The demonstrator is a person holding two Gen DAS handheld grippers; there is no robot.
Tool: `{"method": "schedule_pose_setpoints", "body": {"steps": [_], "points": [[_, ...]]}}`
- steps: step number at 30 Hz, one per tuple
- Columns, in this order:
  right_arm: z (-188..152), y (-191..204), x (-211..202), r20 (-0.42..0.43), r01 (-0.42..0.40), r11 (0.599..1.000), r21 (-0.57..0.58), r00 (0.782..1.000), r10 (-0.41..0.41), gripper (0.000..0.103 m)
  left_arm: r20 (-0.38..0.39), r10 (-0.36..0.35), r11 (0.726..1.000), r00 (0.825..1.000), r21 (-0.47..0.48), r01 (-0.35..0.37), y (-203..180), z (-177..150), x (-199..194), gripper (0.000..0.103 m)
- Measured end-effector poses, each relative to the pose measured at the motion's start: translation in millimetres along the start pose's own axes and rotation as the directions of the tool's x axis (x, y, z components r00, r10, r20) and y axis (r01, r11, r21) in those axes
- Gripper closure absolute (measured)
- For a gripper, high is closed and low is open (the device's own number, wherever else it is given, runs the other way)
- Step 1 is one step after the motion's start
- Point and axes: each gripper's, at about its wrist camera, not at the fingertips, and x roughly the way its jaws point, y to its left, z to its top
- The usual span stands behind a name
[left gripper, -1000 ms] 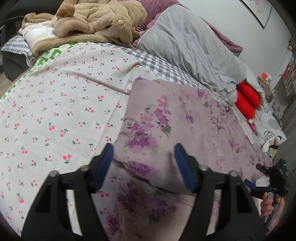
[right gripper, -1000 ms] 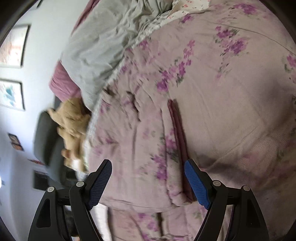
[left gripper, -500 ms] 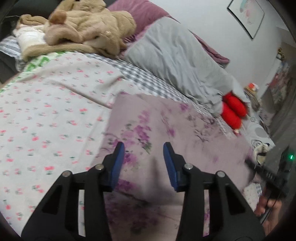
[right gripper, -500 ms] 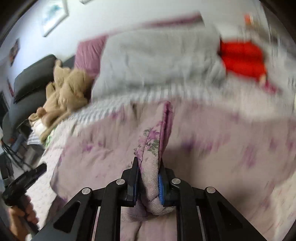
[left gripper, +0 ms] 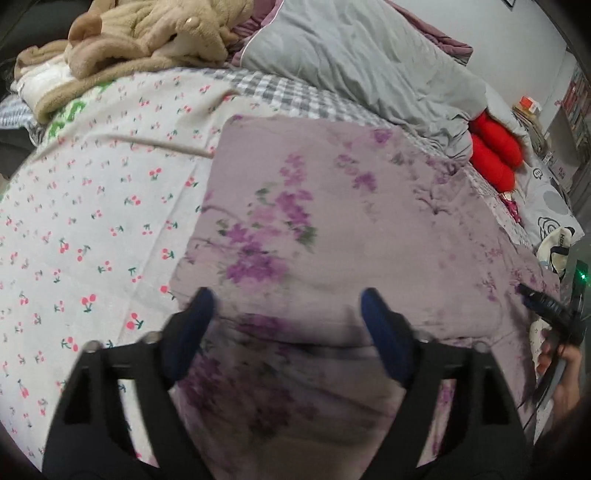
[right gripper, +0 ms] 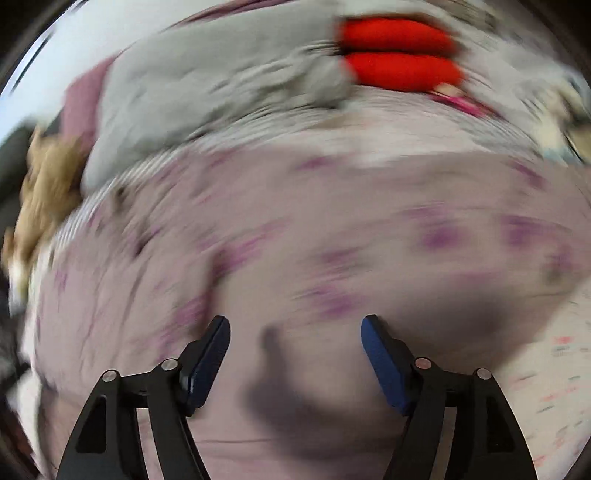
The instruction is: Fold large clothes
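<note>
A large lilac cloth with purple flower print [left gripper: 332, 221] lies folded on the bed, its folded edge just ahead of my left gripper [left gripper: 284, 314]. The left gripper is open and empty above the cloth's near part. In the right wrist view the same cloth [right gripper: 332, 240] fills the frame, blurred by motion. My right gripper [right gripper: 295, 339] is open and empty over it. The right gripper also shows at the far right of the left wrist view [left gripper: 546, 306], held in a hand.
The cloth lies on a white cherry-print sheet [left gripper: 92, 206]. A tan plush garment [left gripper: 140, 33] is piled at the back left. A grey duvet [left gripper: 362, 62] and a red cushion [left gripper: 495, 155] lie at the back right. A checked sheet [left gripper: 295, 96] shows behind the cloth.
My right gripper was shut on a fold of the lilac cloth and has let go and opened. My left gripper has opened wider. The cloth now lies flat, folded over.
</note>
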Motion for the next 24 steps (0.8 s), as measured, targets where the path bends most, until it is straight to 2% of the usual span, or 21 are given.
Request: {"method": "schedule_pose_setpoints", "body": {"steps": [2,4,6,8,11,13,14,15,17,19,20,21,22,24], "points": [[19.2,-65.5,-14.1,0.030,0.022,0.992,0.128,0.999,-0.026,0.028,-0.007,0.016,1.000,1.000,0.017,-0.016,-11.1,1.6,-3.0,0.012],[32.0,-108.0,-28.5,0.059,0.042,0.978,0.206,0.997,-0.055,0.028,-0.015,0.023,1.000,1.000,0.018,-0.023,-17.4,0.4,-4.6,0.004],[42.6,-164.6,-45.7,0.086,0.099,0.949,0.298,0.988,-0.130,0.026,-0.027,0.027,1.000,0.999,0.014,-0.026,-24.2,-0.5,-4.2,0.003],[46.9,-209.1,-57.6,0.099,0.152,0.913,0.378,0.974,-0.203,0.022,-0.042,0.021,1.000,0.999,0.013,-0.020,-32.8,-4.1,-2.5,0.003],[49.2,-288.0,-64.3,0.089,0.207,0.828,0.520,0.952,-0.294,0.021,-0.041,0.030,0.999,0.999,0.046,-0.028,-47.8,-8.0,0.0,0.003],[48.7,-323.4,-59.0,0.069,0.208,0.782,0.587,0.950,-0.304,0.021,-0.039,0.035,0.998,0.999,0.060,-0.033,-56.3,-9.2,1.9,0.003],[49.7,-332.5,-55.8,0.070,0.195,0.774,0.602,0.953,-0.295,0.021,-0.038,0.034,0.997,0.999,0.064,-0.031,-60.6,-9.9,3.4,0.003],[50.5,-341.5,-54.5,0.112,0.156,0.775,0.612,0.953,-0.280,0.021,-0.038,0.033,0.997,0.999,0.065,-0.030,-62.8,-10.5,4.1,0.003],[57.5,-350.0,-51.2,0.141,0.142,0.778,0.612,0.948,-0.284,0.021,-0.036,0.026,0.998,0.999,0.057,-0.024,-67.1,-11.0,6.3,0.003],[67.9,-352.7,-44.5,0.158,0.140,0.791,0.596,0.945,-0.286,0.033,-0.035,0.006,1.000,0.999,0.018,-0.005,-68.8,-11.9,9.7,0.003],[72.9,-350.1,-40.8,0.153,0.154,0.794,0.589,0.943,-0.296,0.062,-0.041,-0.001,1.000,0.999,0.008,0.002,-69.1,-12.4,11.0,0.003],[73.2,-355.7,-47.7,0.149,0.159,0.793,0.588,0.942,-0.299,0.081,-0.044,-0.004,1.000,0.999,0.004,0.005,-69.8,-13.0,11.6,0.002],[76.5,-355.7,-50.4,0.162,0.146,0.792,0.593,0.942,-0.295,0.085,-0.044,-0.005,1.000,0.999,0.000,0.005,-70.6,-13.7,11.2,0.002],[82.7,-343.4,-74.6,0.246,0.094,0.810,0.578,0.927,-0.284,0.088,-0.036,-0.007,1.000,0.999,0.001,0.007,-72.0,-14.0,8.6,0.003]]}}
